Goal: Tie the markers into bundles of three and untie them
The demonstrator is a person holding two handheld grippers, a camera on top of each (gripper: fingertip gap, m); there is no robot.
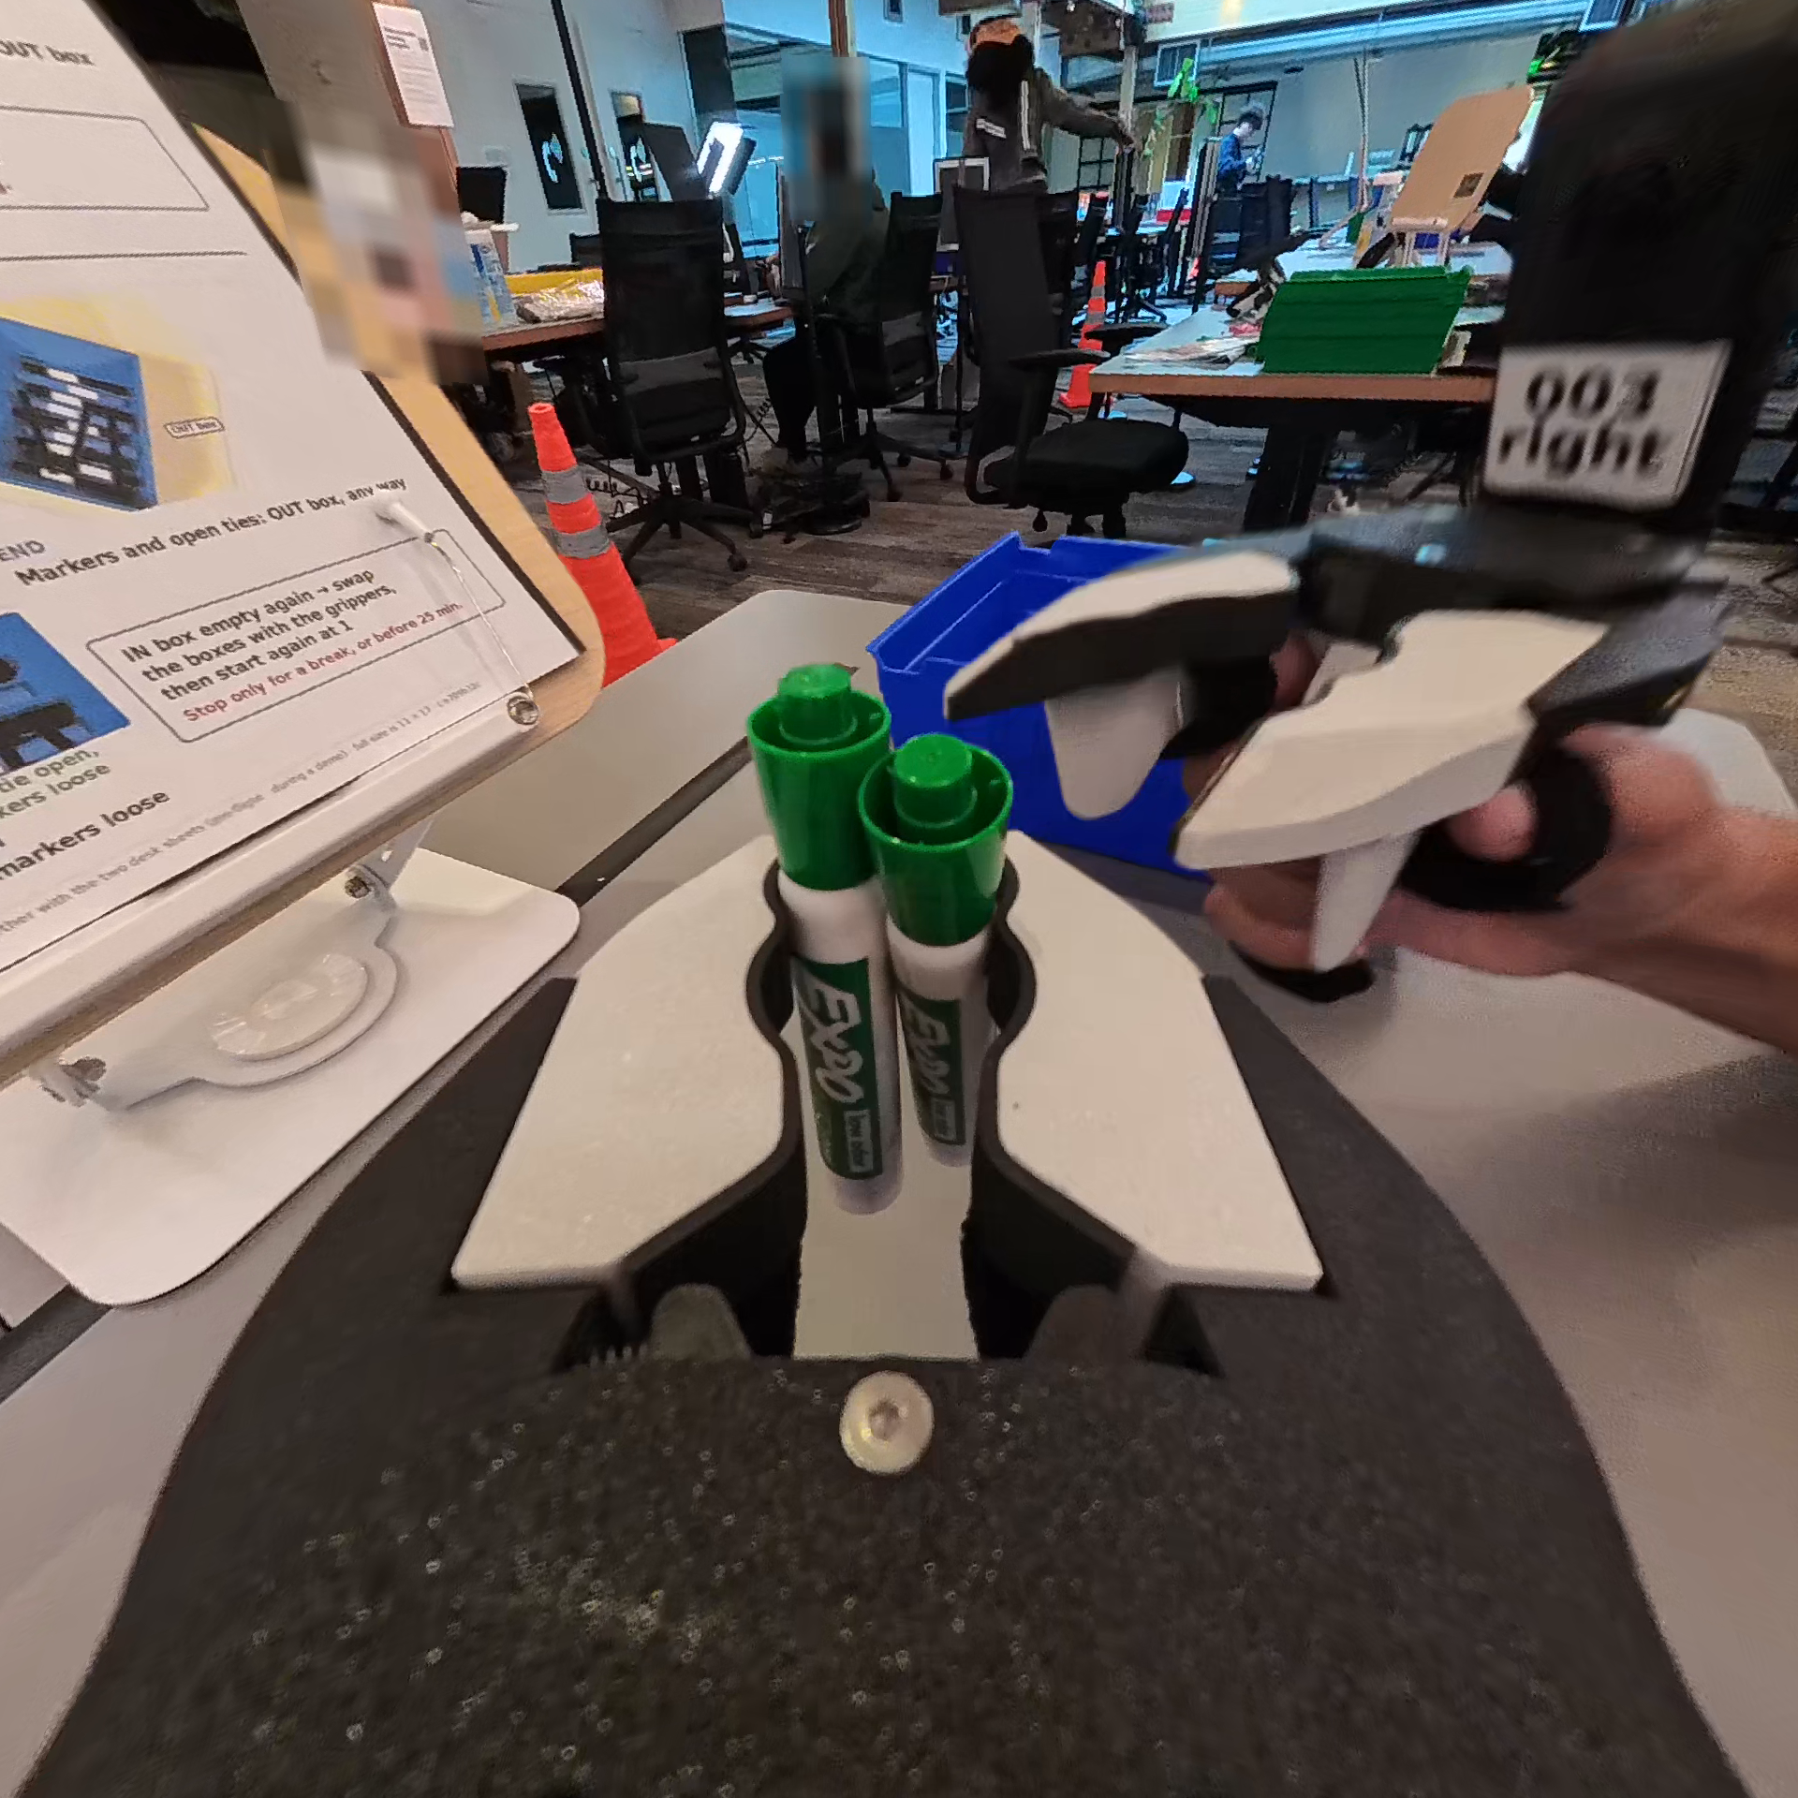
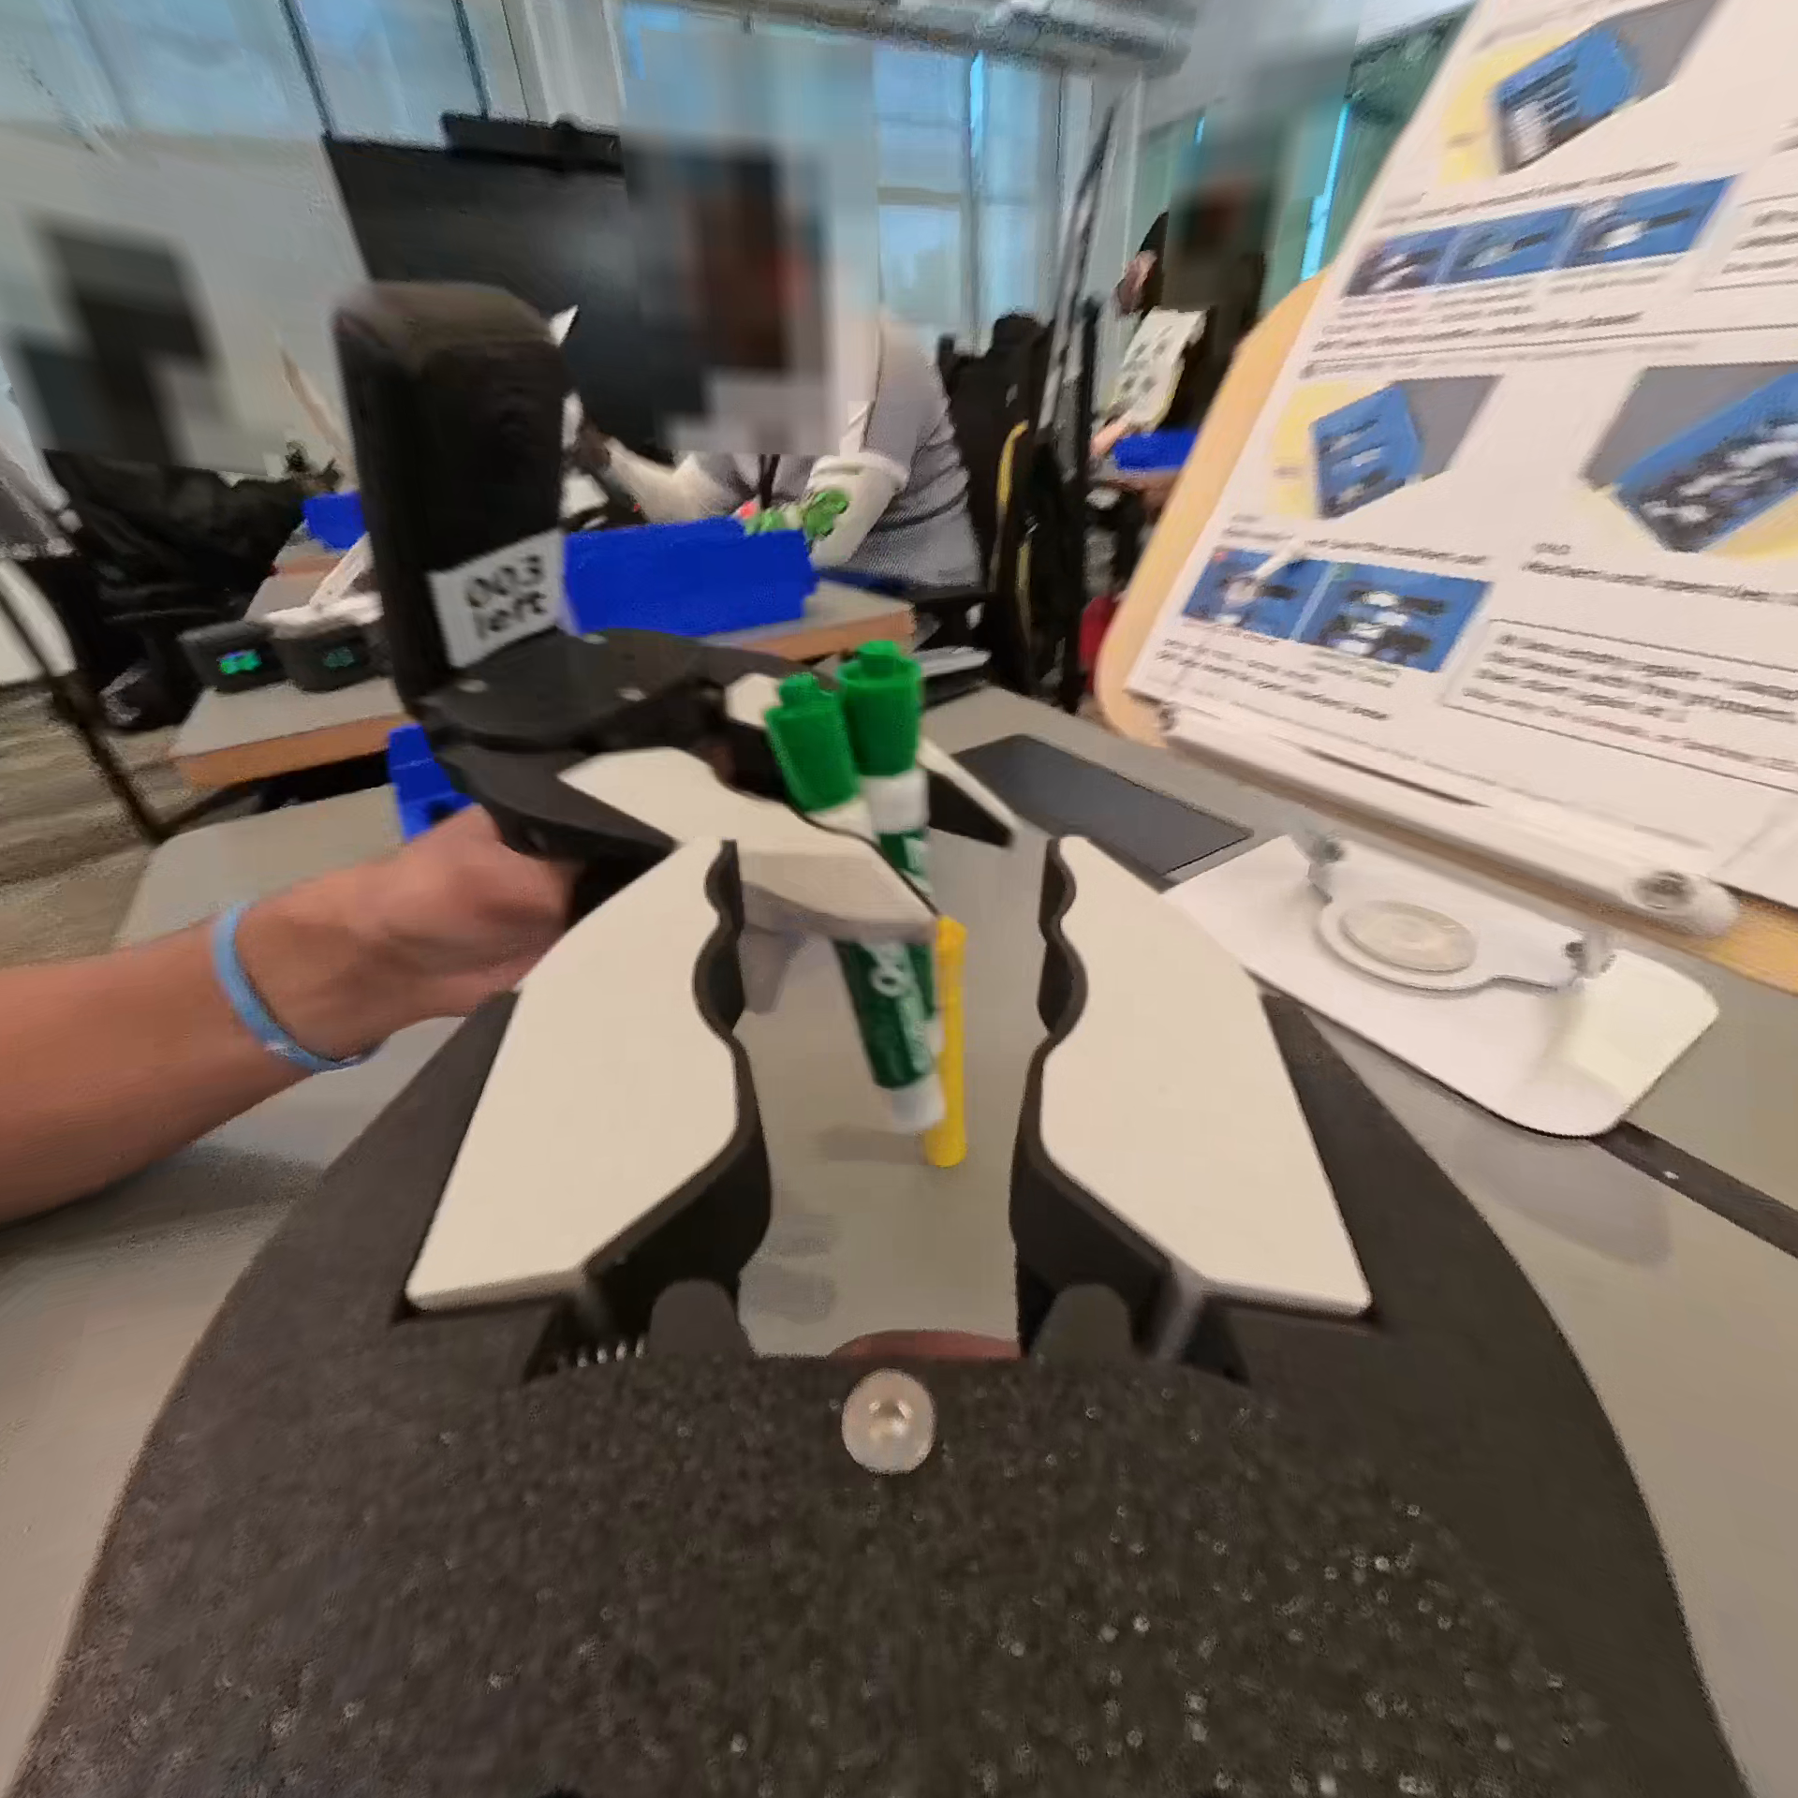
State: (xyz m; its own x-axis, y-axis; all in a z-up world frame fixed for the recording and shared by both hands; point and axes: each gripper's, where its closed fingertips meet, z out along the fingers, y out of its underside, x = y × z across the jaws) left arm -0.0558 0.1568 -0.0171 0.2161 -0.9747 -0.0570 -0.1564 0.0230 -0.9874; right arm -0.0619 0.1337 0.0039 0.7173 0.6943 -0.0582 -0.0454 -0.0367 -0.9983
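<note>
Between the white pads of the left tool (image 1: 881, 983) stand two green markers (image 1: 881, 934), caps up and barrels close side by side, clenched around their white-and-green middles; seen from the right wrist view the same pair hangs tilted, lower ends just above the grey desk (image 2: 1216, 1313), with a yellow stick-like piece (image 2: 949, 1051) right beside them at 3 o'clock, its nature too unclear to name. The right tool (image 2: 890, 973) is released, jaws spread wide and empty, pointed at the markers, which lie at its 12 o'clock. From the left wrist view it hovers at 2 o'clock, a hand (image 1: 1518, 876) on its grip. Judging by their look, the markers are light, stiff plastic cylinders with smooth, slightly slippery barrels and ridged caps; a hold across the barrels near the middle should keep them parallel, whereas a pinch on the caps could let them pivot or slide. The tool pads look flat, matte and hard, scalloped along the inner edge, backed by coarse black plastic. Farther out, a blue bin (image 1: 983, 671) sits on the desk at 1 o'clock of the left tool, and a tilted instruction board (image 1: 243, 506) on a white stand fills 10 o'clock.
</note>
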